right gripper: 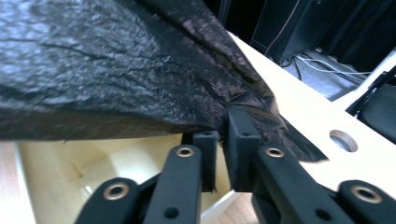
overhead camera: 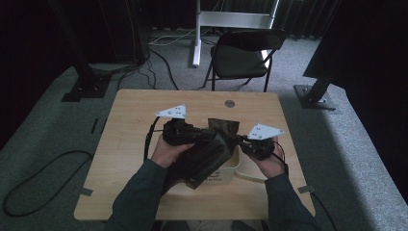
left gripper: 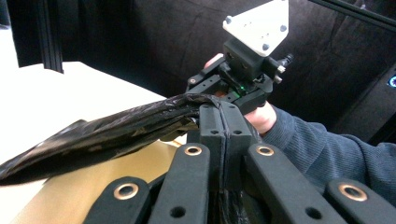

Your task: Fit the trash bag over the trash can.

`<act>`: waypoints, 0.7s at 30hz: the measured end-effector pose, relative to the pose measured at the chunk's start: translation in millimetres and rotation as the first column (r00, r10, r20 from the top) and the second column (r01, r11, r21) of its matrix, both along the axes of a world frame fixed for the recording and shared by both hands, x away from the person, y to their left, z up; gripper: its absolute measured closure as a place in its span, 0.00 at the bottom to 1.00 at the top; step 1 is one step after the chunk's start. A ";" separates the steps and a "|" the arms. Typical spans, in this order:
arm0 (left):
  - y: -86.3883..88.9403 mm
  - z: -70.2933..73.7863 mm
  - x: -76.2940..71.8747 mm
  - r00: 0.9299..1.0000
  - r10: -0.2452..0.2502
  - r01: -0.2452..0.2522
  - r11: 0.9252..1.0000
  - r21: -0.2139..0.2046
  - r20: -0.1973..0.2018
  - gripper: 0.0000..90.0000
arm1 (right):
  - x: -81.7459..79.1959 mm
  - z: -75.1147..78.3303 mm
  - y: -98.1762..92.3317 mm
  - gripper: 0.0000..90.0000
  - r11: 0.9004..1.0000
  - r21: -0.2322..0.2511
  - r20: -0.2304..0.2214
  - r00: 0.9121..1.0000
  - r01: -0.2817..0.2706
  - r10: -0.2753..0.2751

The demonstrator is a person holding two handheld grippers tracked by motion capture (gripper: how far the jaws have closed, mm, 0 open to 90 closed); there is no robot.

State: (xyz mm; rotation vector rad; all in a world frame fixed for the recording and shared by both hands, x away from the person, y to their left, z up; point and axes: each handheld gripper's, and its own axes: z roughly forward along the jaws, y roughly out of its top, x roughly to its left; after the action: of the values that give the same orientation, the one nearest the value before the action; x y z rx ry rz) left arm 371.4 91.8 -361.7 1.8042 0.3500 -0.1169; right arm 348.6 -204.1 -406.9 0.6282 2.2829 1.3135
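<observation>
A black plastic bag hangs between my two grippers above a cream bin at the table's front. My left gripper is shut on one part of the bag's edge; in the left gripper view its jaws stand pressed together with the film running off to the left. My right gripper holds the opposite edge. In the right gripper view its jaws stand almost together with the bag's rim caught between them, and the bin's inside shows underneath. The right gripper also faces me in the left gripper view.
The wooden table has a round metal-lined hole near its far edge. A black folding chair stands behind the table. Cables lie on the grey floor at the left, and dark stand bases flank the table.
</observation>
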 end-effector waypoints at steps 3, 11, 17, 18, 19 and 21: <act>2.0 -0.3 0.6 1.000 0.008 -0.008 1.000 0.002 -0.001 1.00 | -0.9 0.1 -1.7 0.97 1.000 0.006 -0.015 1.000 -0.010 0.010; 9.5 -1.3 3.2 0.999 0.047 -0.047 0.999 -0.003 -0.002 1.00 | -5.9 0.5 0.8 0.98 0.998 0.012 -0.060 0.997 -0.055 0.055; 13.3 -1.1 4.0 0.998 0.065 -0.065 0.998 -0.011 -0.003 1.00 | -6.7 -0.5 5.1 0.98 0.995 0.035 -0.093 0.991 -0.098 0.101; 14.2 -1.0 4.1 0.998 0.070 -0.070 0.997 -0.014 -0.004 1.00 | -6.9 -0.6 6.1 0.98 0.994 0.040 -0.097 0.989 -0.105 0.108; 14.7 -0.9 4.2 0.997 0.072 -0.072 0.997 -0.015 -0.003 1.00 | -7.0 -1.0 8.0 0.98 0.992 0.051 -0.108 0.986 -0.120 0.125; 15.0 -0.6 4.0 0.997 0.075 -0.075 0.997 -0.018 -0.003 1.00 | -7.2 -1.8 10.9 0.98 0.989 0.054 -0.117 0.983 -0.136 0.141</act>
State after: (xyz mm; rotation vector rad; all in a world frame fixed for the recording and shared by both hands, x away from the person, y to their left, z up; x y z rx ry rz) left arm 375.4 106.8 -362.3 1.7712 0.4168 -0.0686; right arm 341.4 -193.2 -408.7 0.5874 2.4379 1.4323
